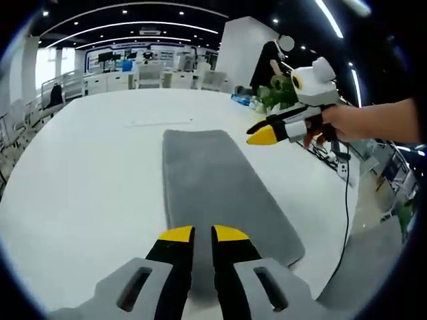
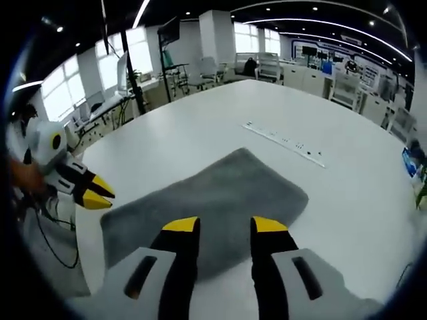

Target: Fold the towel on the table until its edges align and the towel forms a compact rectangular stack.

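Now | towel [image 1: 213,187] flat, long axis running away | left hand-held gripper [image 1: 203,233] narrow

Left gripper [image 1: 203,233]: grey body, black jaws, yellow tips. Right gripper [image 2: 225,225] same deal, plus white housing on top.

My table [image 1: 80,180] is a broad white one with a rounded edge. A grey towel [image 1: 213,187] lies flat on it as a long strip, one short end near the table edge closest to me. Farther in toward the middle, a thin white strip [image 2: 285,143] rests flat on the surface, apart from the towel.
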### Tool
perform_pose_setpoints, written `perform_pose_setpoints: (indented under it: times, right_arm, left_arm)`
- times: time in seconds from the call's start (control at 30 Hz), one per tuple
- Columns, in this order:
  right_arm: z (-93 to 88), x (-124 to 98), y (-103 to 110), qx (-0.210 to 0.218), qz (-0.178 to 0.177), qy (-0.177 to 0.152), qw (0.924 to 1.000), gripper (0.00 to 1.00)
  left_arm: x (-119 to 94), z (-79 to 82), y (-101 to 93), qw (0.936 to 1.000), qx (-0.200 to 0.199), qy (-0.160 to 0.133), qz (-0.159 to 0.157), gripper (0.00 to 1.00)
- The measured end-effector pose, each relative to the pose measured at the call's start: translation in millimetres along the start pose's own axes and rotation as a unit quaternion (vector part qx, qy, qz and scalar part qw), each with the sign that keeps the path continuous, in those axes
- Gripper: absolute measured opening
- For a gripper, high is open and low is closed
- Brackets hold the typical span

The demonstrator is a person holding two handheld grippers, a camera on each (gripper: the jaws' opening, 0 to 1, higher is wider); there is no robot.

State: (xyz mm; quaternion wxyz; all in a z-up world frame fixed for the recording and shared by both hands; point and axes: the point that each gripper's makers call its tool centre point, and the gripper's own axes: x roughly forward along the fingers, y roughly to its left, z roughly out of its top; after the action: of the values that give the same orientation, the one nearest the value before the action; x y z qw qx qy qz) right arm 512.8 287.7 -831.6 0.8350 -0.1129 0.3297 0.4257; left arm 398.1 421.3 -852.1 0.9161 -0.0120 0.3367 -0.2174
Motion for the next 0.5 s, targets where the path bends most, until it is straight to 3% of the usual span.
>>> perform_pose_setpoints:
  times: [0.13,0.5]
  right_arm:
    - [-10.3,-2.7,1.0,0.026,0.000,-0.005,0.9996,0.31]
    - [-29.2,-15.4,2.6,0.046,-0.021,-0.003,0.9987,0.35]
  left_arm:
    - [2.8,2.4,-0.1,0.9999,-0.012,-0.007,0.001,0.10]
    - [15.6,7.3,5.8,0.9999,-0.001,-0.007,0.010,0.12]
